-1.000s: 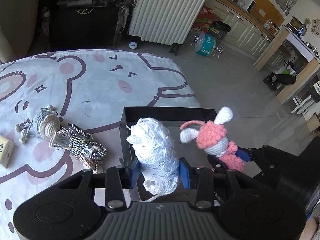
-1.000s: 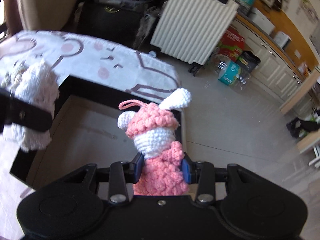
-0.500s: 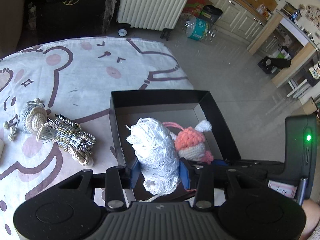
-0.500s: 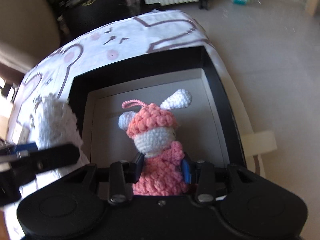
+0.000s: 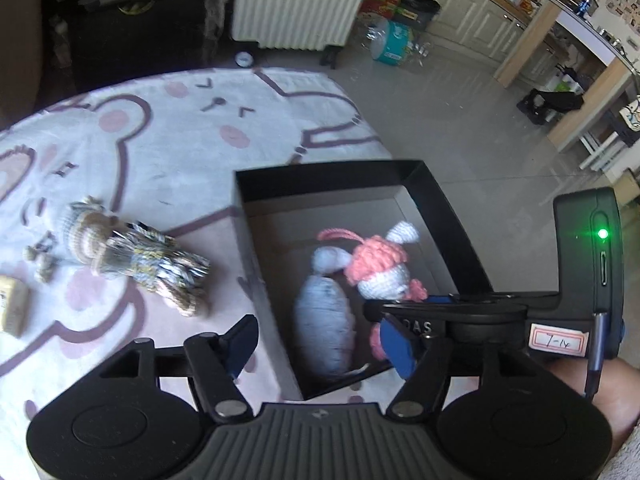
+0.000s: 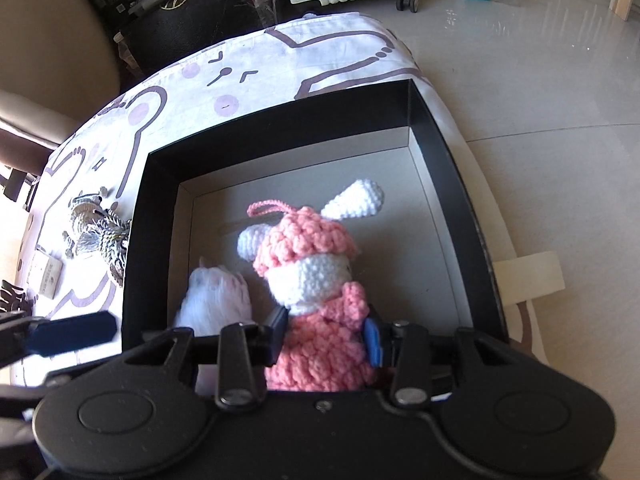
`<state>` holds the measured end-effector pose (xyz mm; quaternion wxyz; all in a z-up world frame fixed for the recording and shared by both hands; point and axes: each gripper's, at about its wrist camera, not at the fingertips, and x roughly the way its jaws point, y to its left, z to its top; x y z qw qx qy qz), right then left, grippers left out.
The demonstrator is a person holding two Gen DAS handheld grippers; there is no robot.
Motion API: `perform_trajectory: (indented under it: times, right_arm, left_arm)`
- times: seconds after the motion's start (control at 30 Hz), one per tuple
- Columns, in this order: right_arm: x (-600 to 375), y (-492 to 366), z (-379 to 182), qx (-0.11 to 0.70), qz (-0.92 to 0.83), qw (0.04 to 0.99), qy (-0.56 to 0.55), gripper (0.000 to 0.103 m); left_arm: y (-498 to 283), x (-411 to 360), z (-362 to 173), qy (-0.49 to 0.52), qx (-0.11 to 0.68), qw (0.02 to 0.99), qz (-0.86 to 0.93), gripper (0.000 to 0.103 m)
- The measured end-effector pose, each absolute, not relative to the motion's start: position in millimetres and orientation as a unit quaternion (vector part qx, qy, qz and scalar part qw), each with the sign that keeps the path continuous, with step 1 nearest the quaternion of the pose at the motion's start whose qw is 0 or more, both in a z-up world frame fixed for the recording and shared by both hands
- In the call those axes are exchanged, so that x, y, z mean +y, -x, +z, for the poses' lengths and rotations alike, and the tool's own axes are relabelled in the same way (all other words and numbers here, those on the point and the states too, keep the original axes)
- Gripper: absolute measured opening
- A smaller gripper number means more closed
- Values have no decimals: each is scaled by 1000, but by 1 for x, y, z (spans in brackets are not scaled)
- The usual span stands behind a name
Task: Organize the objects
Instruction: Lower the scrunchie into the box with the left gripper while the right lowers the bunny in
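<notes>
A black open box [image 5: 328, 172] stands at the right edge of the table. Inside it lies a white crochet piece [image 5: 324, 320], blurred, on the box floor. My left gripper [image 5: 320, 348] hovers over it with its jaws opening; the pads [image 5: 240, 344] are clear of the piece. Beside the white piece [image 6: 216, 300] stands a pink and white crochet bunny [image 6: 316, 276], upright in the box [image 6: 280, 128]. My right gripper [image 6: 326, 332] is shut on the bunny's pink body. In the left wrist view the bunny [image 5: 380, 264] leans toward the box's right wall.
On the bear-print tablecloth [image 5: 160, 140] left of the box lie a striped rope bundle [image 5: 160, 268], a grey and beige crochet doll [image 5: 80, 232] and a small beige block [image 5: 14, 308]. The table ends just right of the box, with bare floor beyond. A white suitcase [image 5: 296, 0] stands behind.
My left jaws have parted and the white crochet piece has dropped from them onto the box floor. The right gripper has rolled and sunk into the box with the bunny.
</notes>
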<state>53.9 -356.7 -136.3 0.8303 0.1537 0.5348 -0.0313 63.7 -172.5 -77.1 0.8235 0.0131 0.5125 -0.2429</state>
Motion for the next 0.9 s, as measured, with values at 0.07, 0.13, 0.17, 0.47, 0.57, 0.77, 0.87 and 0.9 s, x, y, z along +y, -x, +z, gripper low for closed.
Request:
perform_trajectory:
  times: [0.07,0.13,0.17,0.47,0.57,0.77,0.87,0.9]
  right_arm:
    - [-354,-56,-137,536,-31,830,-153,41]
    - [-352,-56,-137,538,-32,829,-151,41]
    - [-351,-57,-137,539,-32,828,-152,41]
    - [-331,-62,-144,545,2,820,-177,40]
    - [-326,-64,-144,546,0,822,-162,42]
    - [-329,-56,-133,525,-12,836,-156,57]
    - [-334,-50,-121,512,-11,845,-155,61]
    - [-335,-47,-118,508,-14,848,-152,61]
  left_arm:
    - [-65,-166,-74,-8,509,829,-231,68]
    - [-68,-160,-73,0,511,831,-219,68]
    - [-69,-158,-73,0,511,832,-213,68]
    - [-70,-143,-72,-1,514,835,-195,68]
    - [-71,-138,-73,3,516,836,-189,68]
    - [-71,-140,-72,9,515,835,-191,68]
    - [-69,-144,-70,10,512,837,-193,68]
    - [-68,-145,-69,10,511,838,-193,68]
